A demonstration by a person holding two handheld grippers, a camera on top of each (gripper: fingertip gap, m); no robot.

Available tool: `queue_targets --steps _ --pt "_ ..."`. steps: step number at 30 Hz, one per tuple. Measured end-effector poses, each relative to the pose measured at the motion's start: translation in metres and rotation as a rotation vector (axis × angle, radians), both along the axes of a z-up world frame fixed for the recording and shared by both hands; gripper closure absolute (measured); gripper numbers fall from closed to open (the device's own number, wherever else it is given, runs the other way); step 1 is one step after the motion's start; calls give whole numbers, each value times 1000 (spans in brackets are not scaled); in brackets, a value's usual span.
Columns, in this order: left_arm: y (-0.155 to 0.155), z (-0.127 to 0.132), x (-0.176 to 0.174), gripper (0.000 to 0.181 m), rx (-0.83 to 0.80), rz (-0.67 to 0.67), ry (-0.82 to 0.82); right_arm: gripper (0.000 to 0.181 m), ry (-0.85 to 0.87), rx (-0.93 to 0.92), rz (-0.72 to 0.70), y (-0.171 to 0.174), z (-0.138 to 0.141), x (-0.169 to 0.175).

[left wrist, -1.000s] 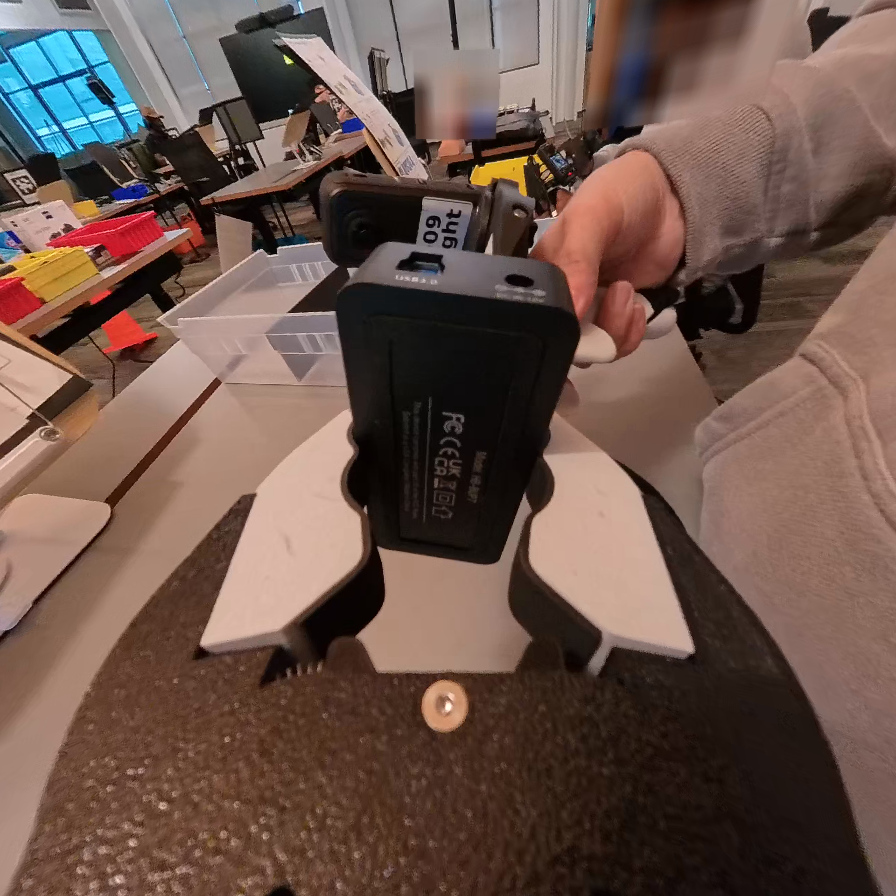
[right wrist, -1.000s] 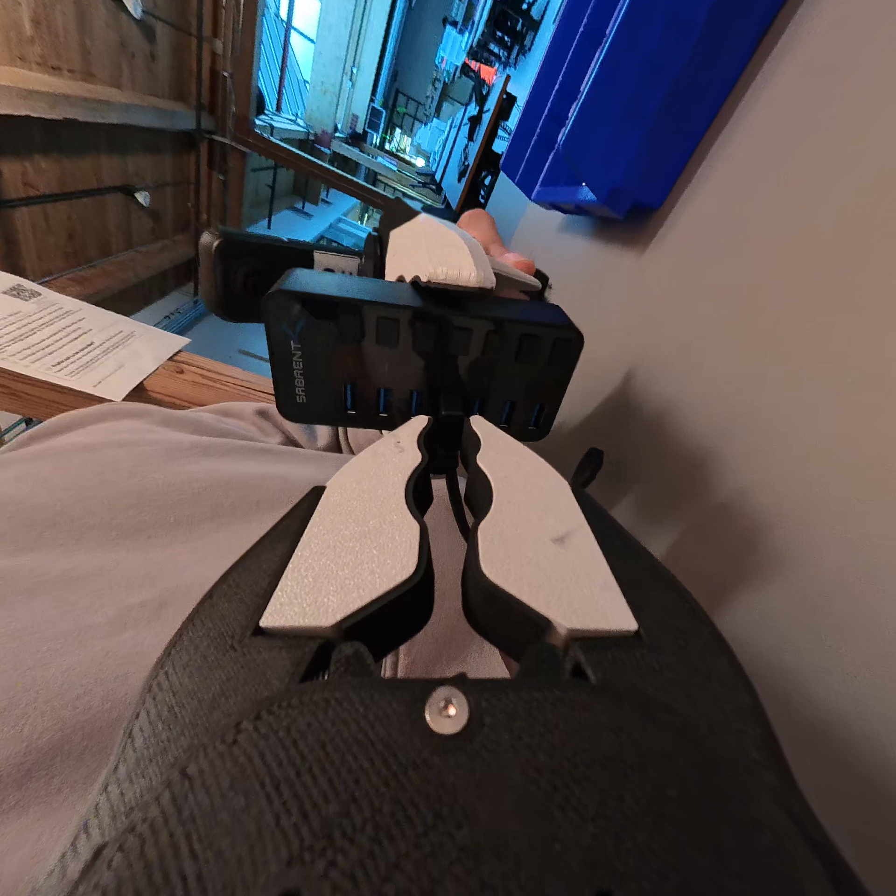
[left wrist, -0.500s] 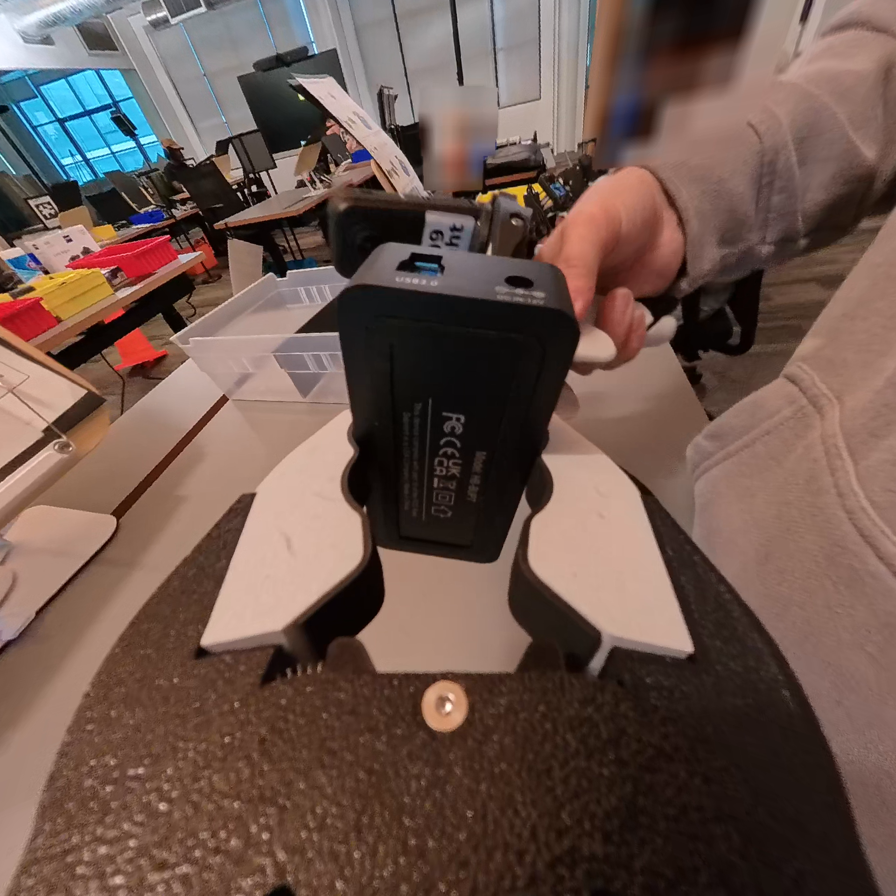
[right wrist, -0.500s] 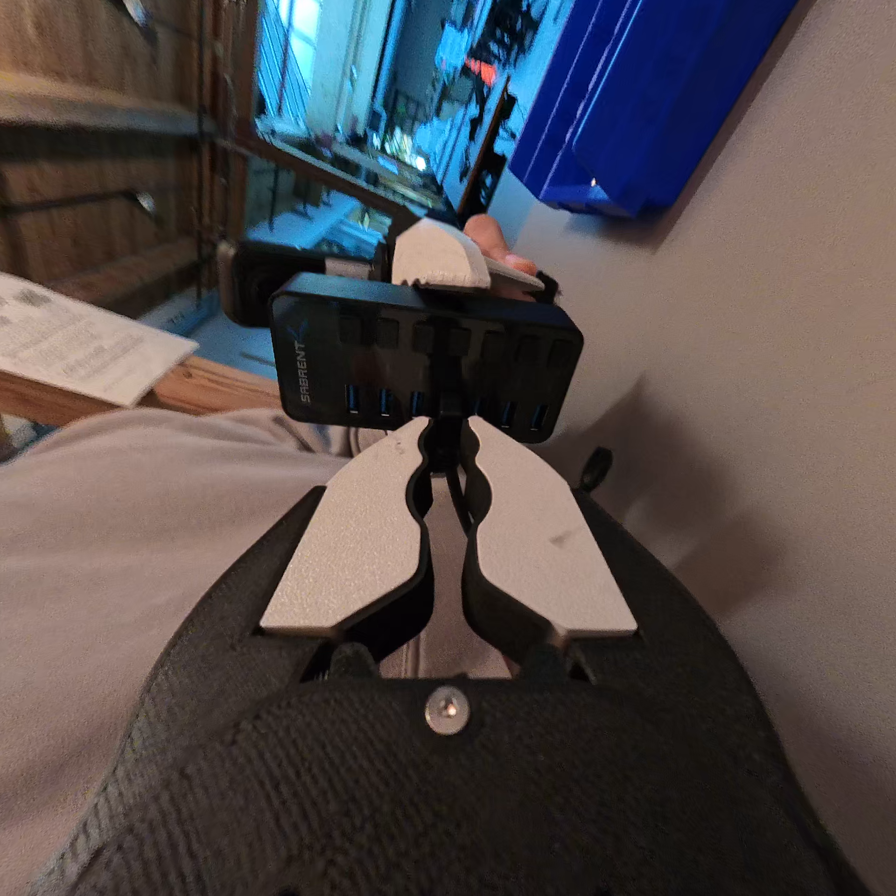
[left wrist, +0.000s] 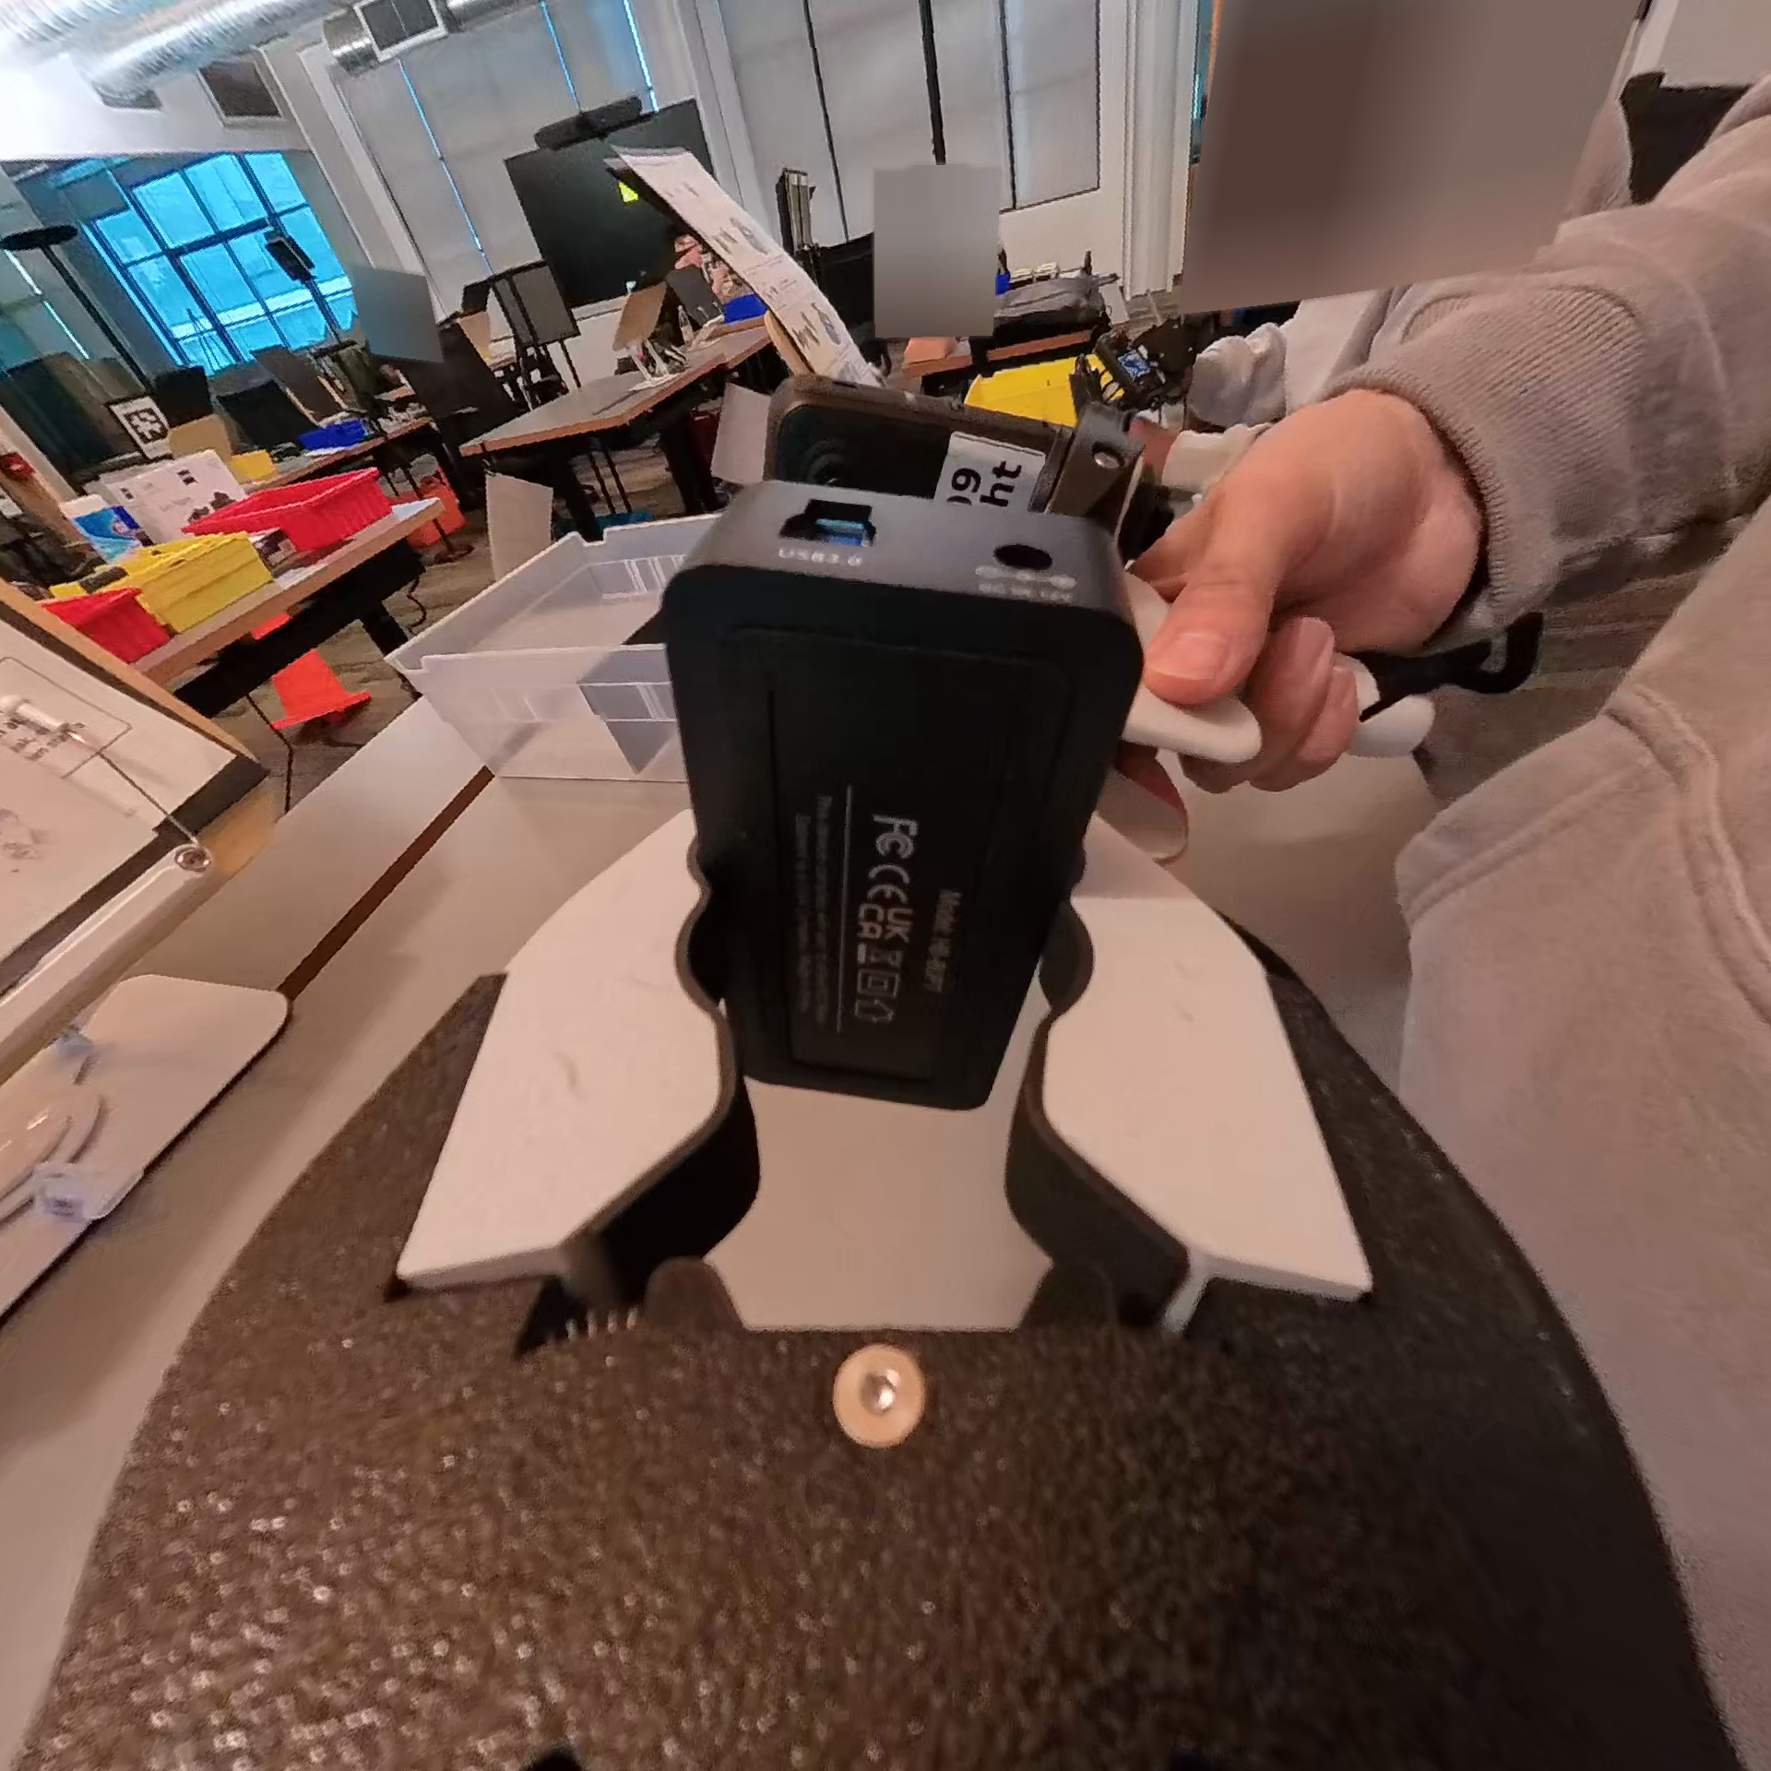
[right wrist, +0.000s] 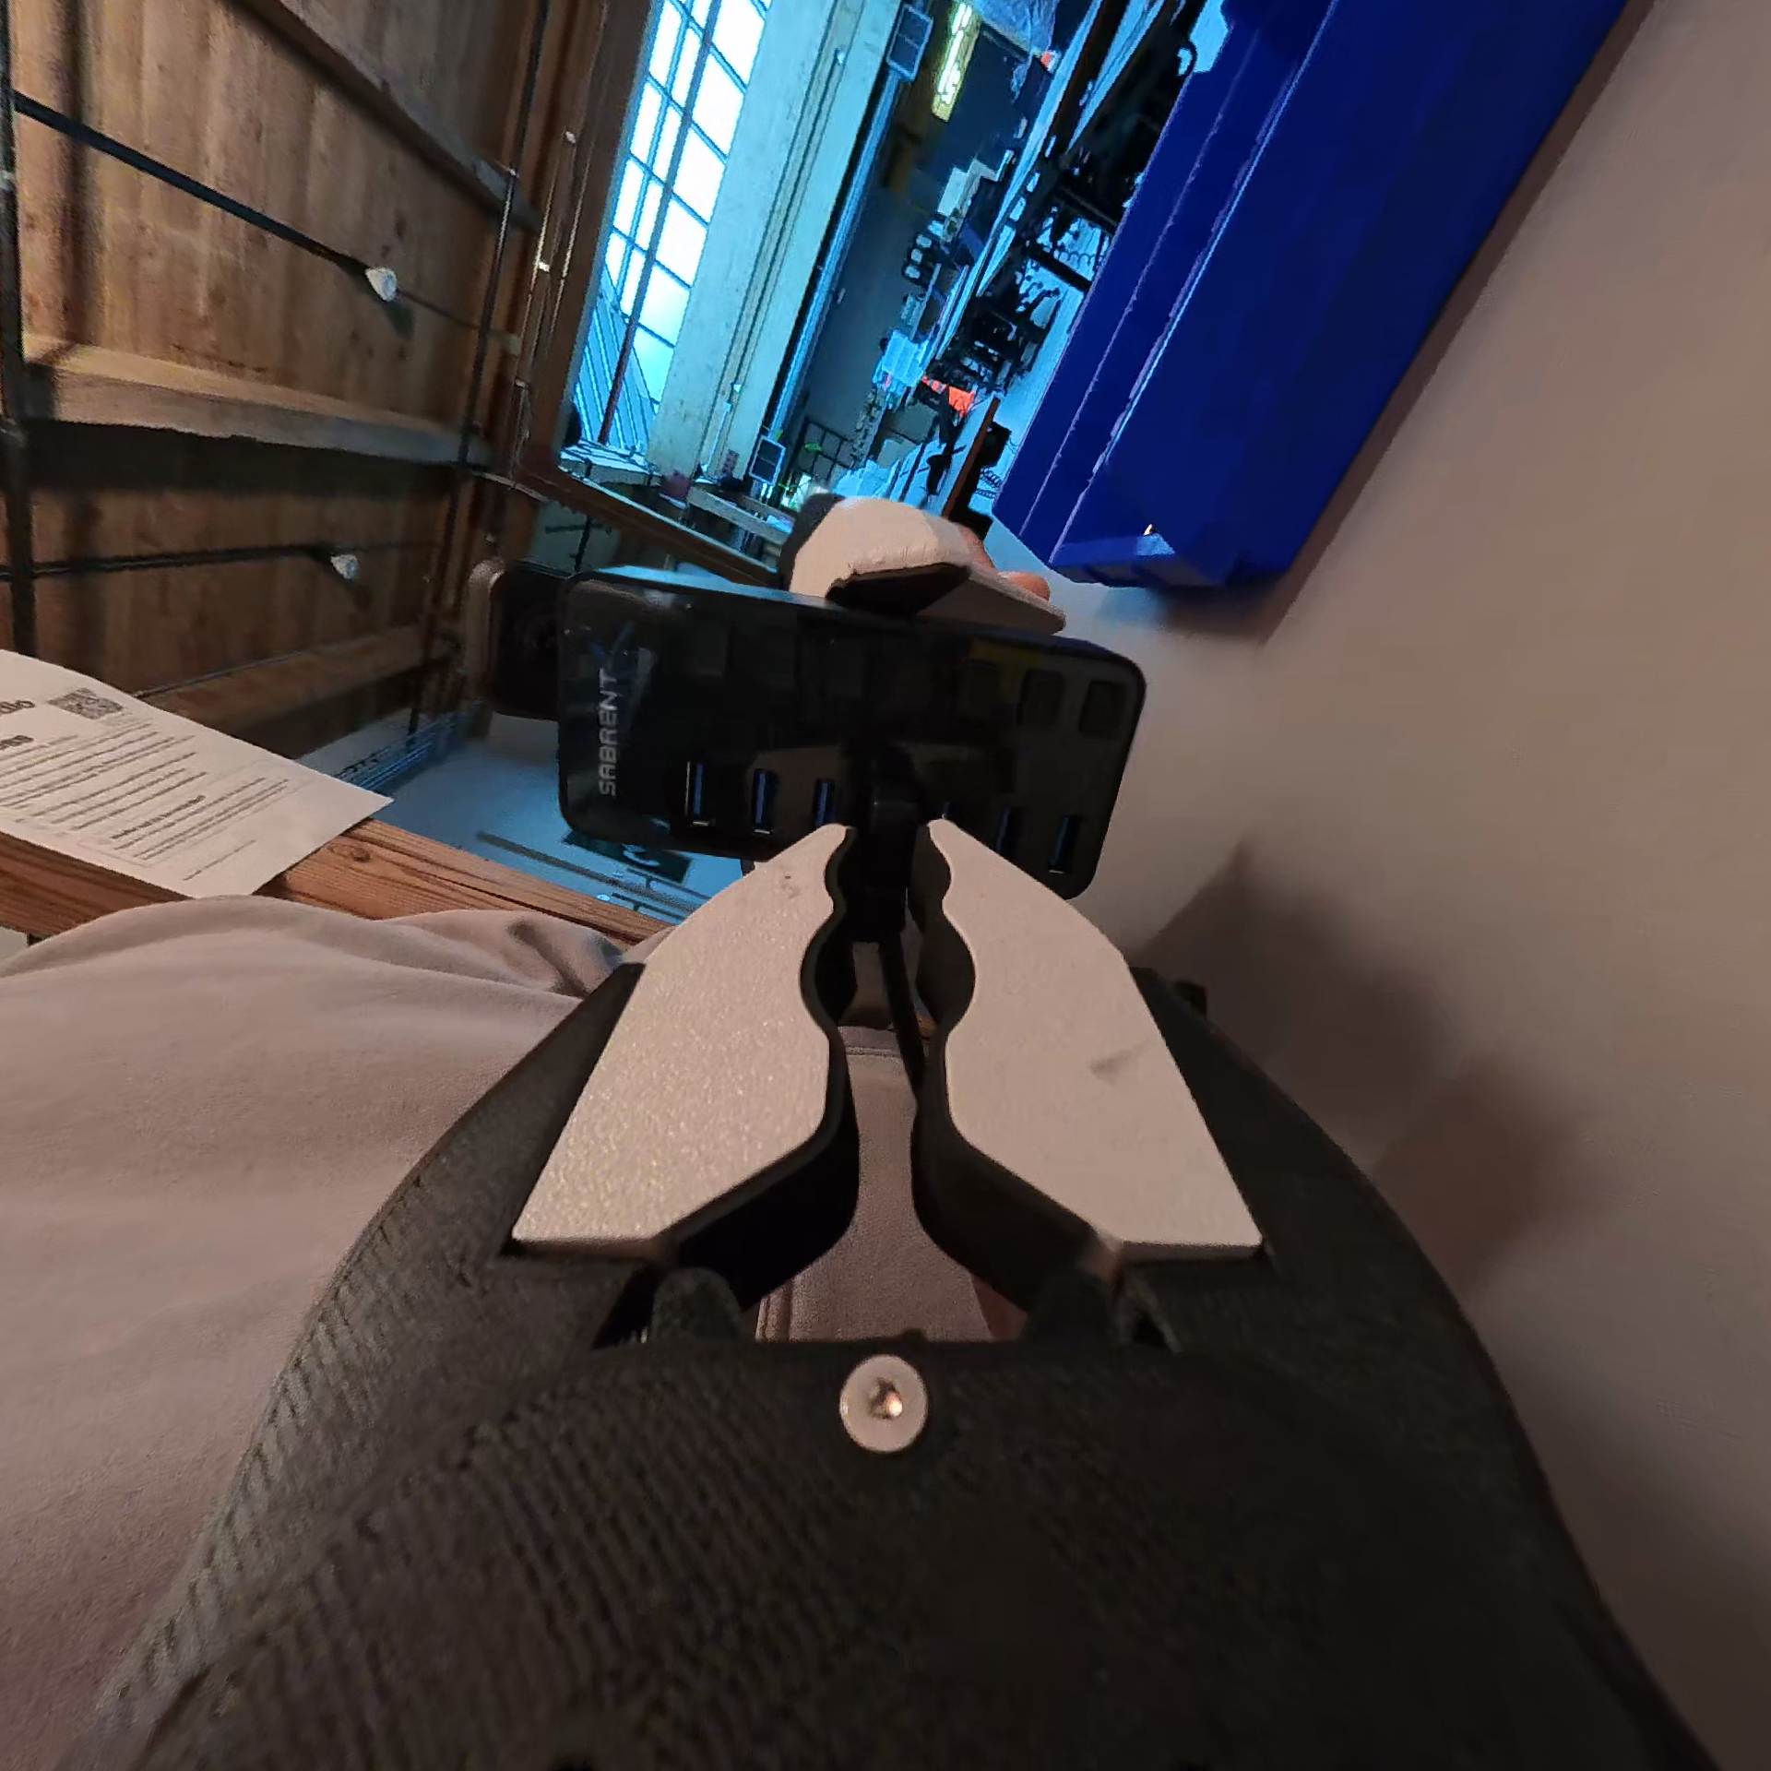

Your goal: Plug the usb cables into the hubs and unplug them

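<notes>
Black hub (left wrist: pixel 901 815) clamped on end in my left tongs (left wrist: pixel 886 944), off the table. Right tongs (right wrist: pixel 886 862) pinch the usb plug (right wrist: pixel 889 815) at a mid-row port; seating unclear. Next: straight push along port axis, no twisting.

One hub (left wrist: pixel 901 815), one cable (right wrist: pixel 886 843), two grippers, one white tray (left wrist: pixel 517 661).

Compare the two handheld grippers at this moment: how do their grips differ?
The left gripper has its white fingers spread wide around the broad black rectangular USB hub, clamping its sides. The right gripper has its fingers nearly together, pinching a slim black USB cable plug at the hub's port row. The left holds its load upright; the right points straight at the ports. Both are shut on something.
</notes>
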State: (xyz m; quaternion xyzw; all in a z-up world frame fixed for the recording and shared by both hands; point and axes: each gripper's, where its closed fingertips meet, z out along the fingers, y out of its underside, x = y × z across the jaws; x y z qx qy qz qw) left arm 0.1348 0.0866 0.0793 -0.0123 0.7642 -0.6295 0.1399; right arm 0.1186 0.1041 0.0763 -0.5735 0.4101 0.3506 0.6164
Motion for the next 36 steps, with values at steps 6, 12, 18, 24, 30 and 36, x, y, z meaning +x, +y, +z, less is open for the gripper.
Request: queue_targets --steps 6,12,18,24,30,36 --pt "-3 0 -6 118 47 -27 -18 171 -14 0 66 -7 5 -7" --pt "76 -1 30 122 -4 168 82 172 -111 -29 -184 -109 27 38" --pt "63 8 27 122 -15 151 63 173 -264 -48 -302 -169 66 61" --pt "48 -3 20 122 -19 109 105 173 -462 -70 -527 -263 134 97" --pt "40 -6 18 122 -42 85 132 173 -365 -18 -814 -349 117 158" --pt "34 -10 13 122 -50 63 154 173 -87 -1 -800 -341 16 193"
